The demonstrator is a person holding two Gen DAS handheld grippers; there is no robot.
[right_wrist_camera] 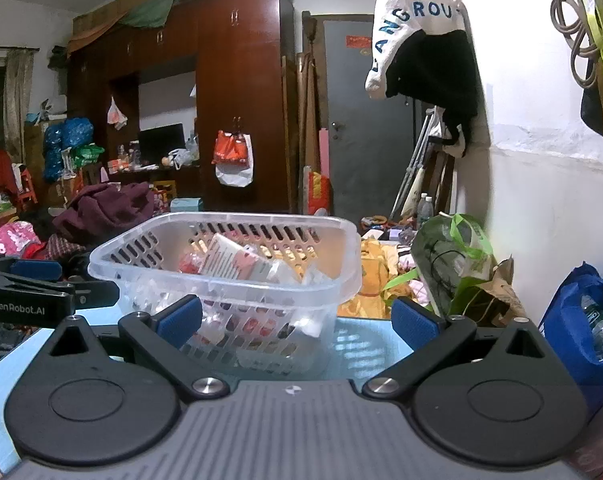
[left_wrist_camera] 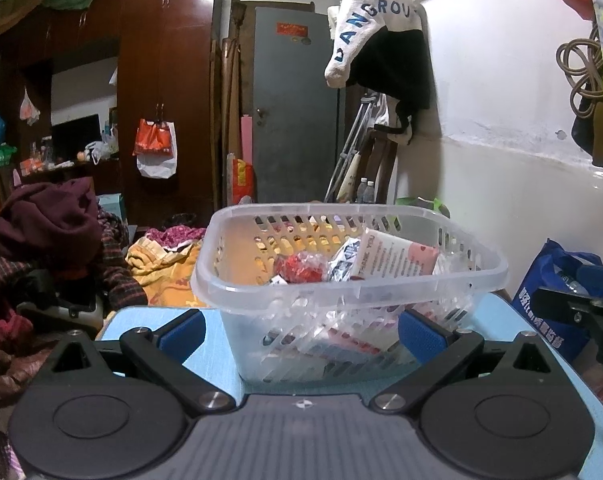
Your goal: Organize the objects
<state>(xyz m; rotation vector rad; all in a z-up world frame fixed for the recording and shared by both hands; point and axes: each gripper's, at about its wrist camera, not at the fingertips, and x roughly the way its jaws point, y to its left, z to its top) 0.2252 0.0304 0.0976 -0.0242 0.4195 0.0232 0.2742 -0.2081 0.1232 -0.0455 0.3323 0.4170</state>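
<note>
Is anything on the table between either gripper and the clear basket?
Nothing visible. Only bare blue table lies between the open right gripper and the basket. The open left gripper already has the basket's near wall between its jaws.

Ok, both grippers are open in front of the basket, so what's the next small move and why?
Probably ease both grippers back a little. The basket sits on the blue table with the packets already inside, nothing loose shows on the table, and the left gripper and right gripper are empty with jaws wide.
</note>
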